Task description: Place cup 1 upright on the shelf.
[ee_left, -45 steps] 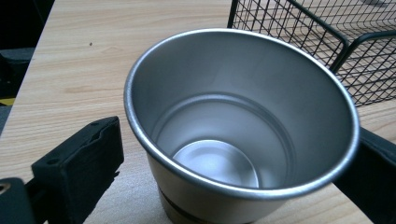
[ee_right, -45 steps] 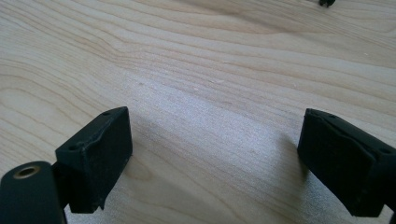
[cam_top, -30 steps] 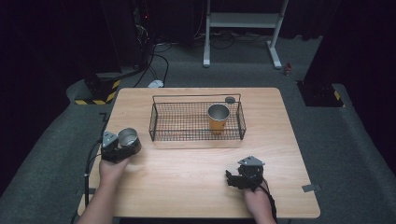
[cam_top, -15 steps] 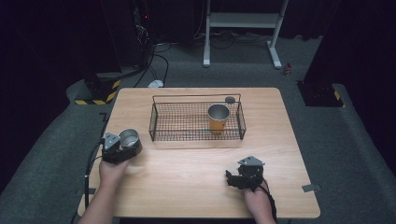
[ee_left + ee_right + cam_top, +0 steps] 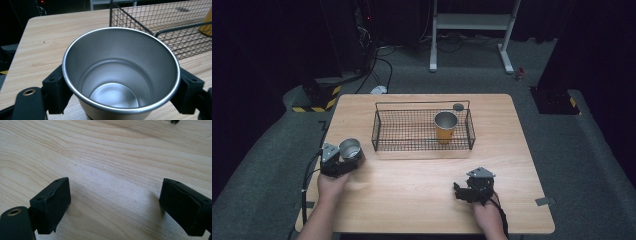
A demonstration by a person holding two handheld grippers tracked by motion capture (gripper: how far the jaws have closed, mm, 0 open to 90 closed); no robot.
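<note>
A steel cup [image 5: 350, 148] stands upright near the table's left edge, and my left gripper [image 5: 346, 156] is shut on it. In the left gripper view the cup's [image 5: 120, 75] open mouth faces the camera, with a black pad pressed on each side of its wall. My left gripper [image 5: 120, 97] holds it just in front of the wire basket [image 5: 422, 104]. An orange cup with a steel lining [image 5: 445, 127] stands inside the basket at its right end. My right gripper [image 5: 460, 191] rests low over the table near the front right, open, with only bare wood between its pads [image 5: 115, 205].
A small dark disc [image 5: 458, 106] lies on the table behind the basket's right corner. The wooden table [image 5: 412, 200] has bare room between the two hands. Cables and a white stand are on the floor beyond the table.
The left hand with the steel cup has barely shifted. The right hand has not moved.
</note>
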